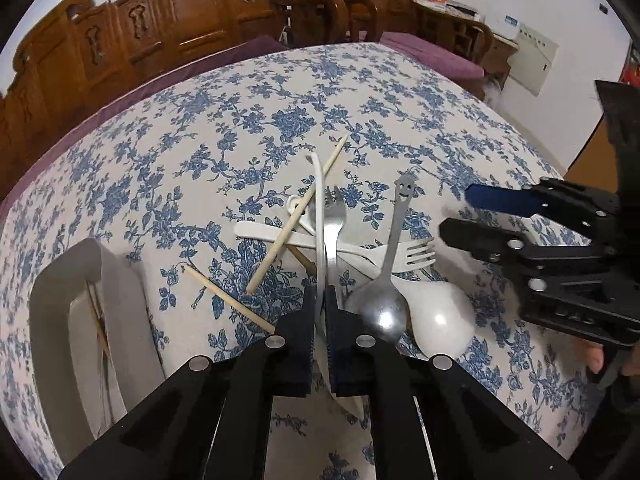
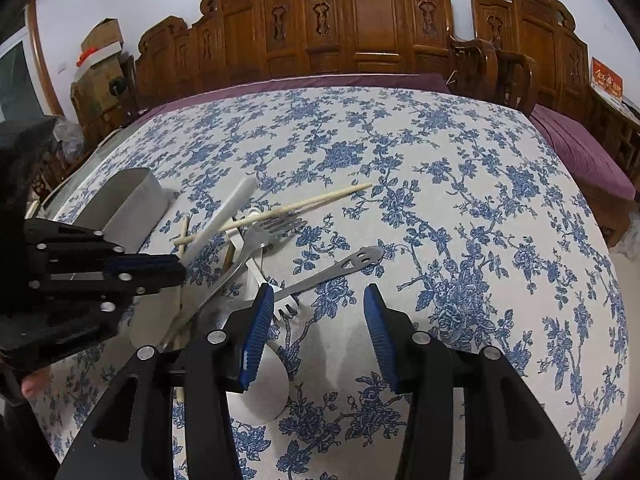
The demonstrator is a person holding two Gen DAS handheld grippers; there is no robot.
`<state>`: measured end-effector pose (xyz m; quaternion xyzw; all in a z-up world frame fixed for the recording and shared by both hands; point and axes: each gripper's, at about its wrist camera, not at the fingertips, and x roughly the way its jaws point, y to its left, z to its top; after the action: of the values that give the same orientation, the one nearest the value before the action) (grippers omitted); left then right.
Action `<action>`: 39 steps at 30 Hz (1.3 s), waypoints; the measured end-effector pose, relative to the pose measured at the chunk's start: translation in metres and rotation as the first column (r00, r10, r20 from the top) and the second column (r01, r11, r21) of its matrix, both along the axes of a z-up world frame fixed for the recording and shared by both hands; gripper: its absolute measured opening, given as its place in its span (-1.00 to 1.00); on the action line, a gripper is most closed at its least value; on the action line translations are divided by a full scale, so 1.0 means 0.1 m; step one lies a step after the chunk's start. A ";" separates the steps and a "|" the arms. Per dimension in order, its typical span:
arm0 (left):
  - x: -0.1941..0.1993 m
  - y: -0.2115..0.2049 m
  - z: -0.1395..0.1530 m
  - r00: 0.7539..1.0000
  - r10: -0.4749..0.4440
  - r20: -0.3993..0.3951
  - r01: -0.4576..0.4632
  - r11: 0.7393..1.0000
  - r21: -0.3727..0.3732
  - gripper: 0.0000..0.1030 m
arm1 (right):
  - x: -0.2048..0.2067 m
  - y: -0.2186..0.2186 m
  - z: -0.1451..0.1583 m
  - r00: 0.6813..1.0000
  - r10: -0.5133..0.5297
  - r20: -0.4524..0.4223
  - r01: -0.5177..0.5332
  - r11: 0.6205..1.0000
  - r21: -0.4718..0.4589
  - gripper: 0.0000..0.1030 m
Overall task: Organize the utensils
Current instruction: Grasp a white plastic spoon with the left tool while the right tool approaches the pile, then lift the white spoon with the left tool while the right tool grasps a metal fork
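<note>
Left tool point(image 1: 319, 320) clenched on white spoon handle point(image 1: 319, 216) above the pile; right tool point(image 2: 318, 320) released, empty. Holder point(image 1: 60, 300) has only chopsticks point(image 1: 98, 316); forks, spoons, loose chopsticks remain on worktop point(image 1: 400, 100).

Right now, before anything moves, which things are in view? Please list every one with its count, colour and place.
Holder: one, pale grey, left of the pile, chopsticks inside.
Chopsticks: at least three loose, tan, in the pile.
Metal fork: one, silver, mid pile.
Smiley spoon: one, silver, right side of the pile.
White fork: one, under the smiley spoon.
White spoon: one, near right of the pile.
White handle: one, gripped.
Cloth: one, white with blue flowers, covers the table.
Chairs: several, brown carved wood, behind the table.
Left fingers: two, black, shut on the white handle.
Right fingers: two, blue pads, open, empty.
</note>
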<state>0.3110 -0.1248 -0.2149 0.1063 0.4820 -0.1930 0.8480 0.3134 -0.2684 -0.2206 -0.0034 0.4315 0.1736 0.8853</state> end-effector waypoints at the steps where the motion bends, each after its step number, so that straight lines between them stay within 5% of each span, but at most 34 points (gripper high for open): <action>1: -0.02 0.00 0.00 1.000 0.000 0.002 0.000 1.000 0.001 -0.92 | 0.01 0.01 -0.01 1.000 0.001 -0.003 -0.001 1.000 -0.001 -0.05; 17: -0.27 0.41 0.36 0.994 0.075 0.074 -0.066 0.991 -0.115 -0.92 | 0.20 0.37 -0.17 0.997 0.062 -0.034 -0.059 0.993 0.100 -0.05; 31: -0.45 0.57 0.51 0.992 0.086 0.088 -0.074 0.989 -0.131 -0.92 | 0.60 0.55 -0.35 0.996 0.053 -0.069 -0.041 0.985 0.168 -0.05; 36: -0.48 0.60 0.53 0.992 0.094 0.087 -0.083 0.988 -0.130 -0.92 | 0.60 0.52 -0.36 0.996 0.045 -0.073 -0.032 0.986 0.164 -0.35; 39: -0.53 0.64 0.55 0.990 0.107 0.088 -0.094 0.987 -0.133 -0.92 | 0.57 0.55 -0.34 0.995 0.066 -0.079 -0.051 0.984 0.173 -0.72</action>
<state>0.2583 -0.0605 -0.1601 0.0358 0.4325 -0.1754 0.8837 0.3703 -0.2138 -0.2544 0.0672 0.4518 0.2357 0.8578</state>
